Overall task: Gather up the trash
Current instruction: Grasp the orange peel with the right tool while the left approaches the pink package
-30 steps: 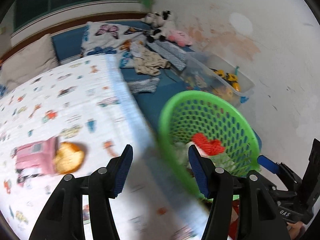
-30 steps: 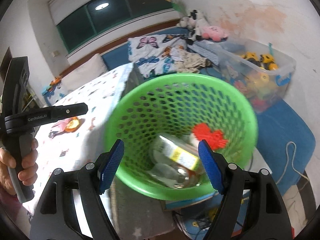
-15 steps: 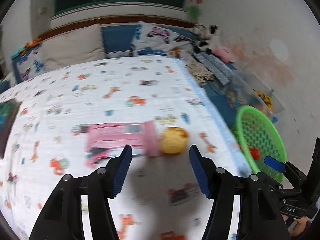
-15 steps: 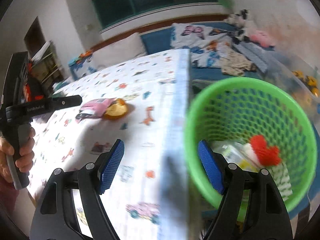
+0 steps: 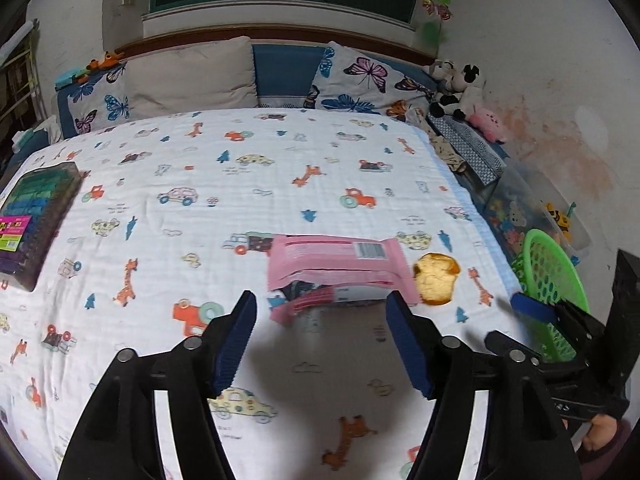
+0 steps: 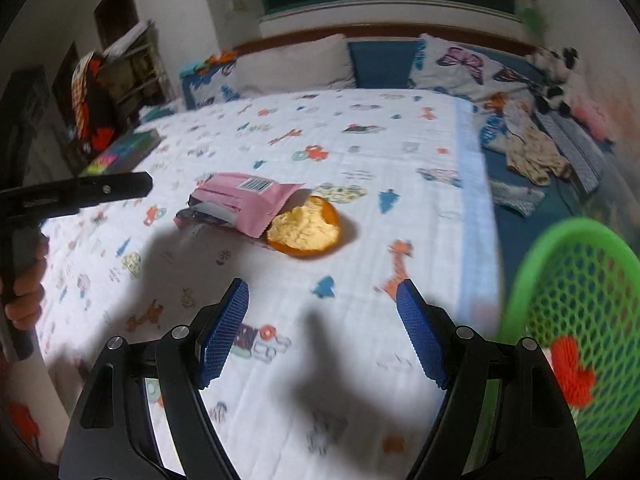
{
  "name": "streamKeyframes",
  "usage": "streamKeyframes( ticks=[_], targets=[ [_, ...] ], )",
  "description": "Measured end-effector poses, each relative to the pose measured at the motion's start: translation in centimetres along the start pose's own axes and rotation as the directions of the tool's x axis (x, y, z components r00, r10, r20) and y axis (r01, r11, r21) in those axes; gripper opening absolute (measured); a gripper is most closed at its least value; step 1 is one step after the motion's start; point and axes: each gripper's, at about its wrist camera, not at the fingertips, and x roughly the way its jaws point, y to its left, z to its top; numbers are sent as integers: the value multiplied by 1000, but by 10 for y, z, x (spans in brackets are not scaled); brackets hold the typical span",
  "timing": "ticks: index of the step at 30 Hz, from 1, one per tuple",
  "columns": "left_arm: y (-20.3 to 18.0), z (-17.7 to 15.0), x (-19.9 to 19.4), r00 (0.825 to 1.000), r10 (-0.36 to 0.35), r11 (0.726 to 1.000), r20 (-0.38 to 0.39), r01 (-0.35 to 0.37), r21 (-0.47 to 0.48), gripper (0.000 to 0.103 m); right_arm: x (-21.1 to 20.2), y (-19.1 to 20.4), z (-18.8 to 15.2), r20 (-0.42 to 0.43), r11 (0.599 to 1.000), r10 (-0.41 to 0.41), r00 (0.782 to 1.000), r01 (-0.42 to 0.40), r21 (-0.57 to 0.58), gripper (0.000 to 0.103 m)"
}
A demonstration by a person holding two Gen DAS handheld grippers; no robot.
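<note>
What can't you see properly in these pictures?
- Green basket: right wrist view, blurred and cut off by the edge; only a red thing shows inside.
- Pink wrapper: left wrist view, print too small to read.
- Orange peel: right wrist view, partly under the wrapper.

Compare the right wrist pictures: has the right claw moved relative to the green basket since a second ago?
Yes. The right claw, open and empty, has swung from above the green basket leftward over the bed, toward the pink wrapper.

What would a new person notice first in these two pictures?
Probably the pink snack packet lying open near the middle of the cartoon-print bedspread, with a bitten yellow bun touching its right end. Next, the bright green mesh basket beside the bed's right edge, holding something red.
</note>
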Motion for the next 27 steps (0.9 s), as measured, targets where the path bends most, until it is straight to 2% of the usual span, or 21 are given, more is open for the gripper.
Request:
streamKeyframes(
  ticks=[7,12,17,21,25,27],
  targets=[
    [10,-2,6,1000,-1,998,-17,2,57,74,38,13,16,-57,995,-17,998,12,-95,76],
    [10,-4,10,1000,-12,992,-21,15,122,83,61,10,23,-91,995,-29,995,20,-97,68],
    [6,-5,17,999,-34,979,-34,40,202,90,66,9,26,-90,996,-22,996,13,-93,60],
    [0,-7,27,998,-34,960,-55,48,275,92,63,11,26,-87,995,-24,996,15,-98,52],
    [-12,-8,39,995,-44,916,-84,74,394,93,56,8,24,-79,997,-28,996,22,-77,48],
    [-18,-8,46,996,-28,890,-81,61,451,93,52,5,23,-79,998,-30,996,25,-61,46]
  ],
)
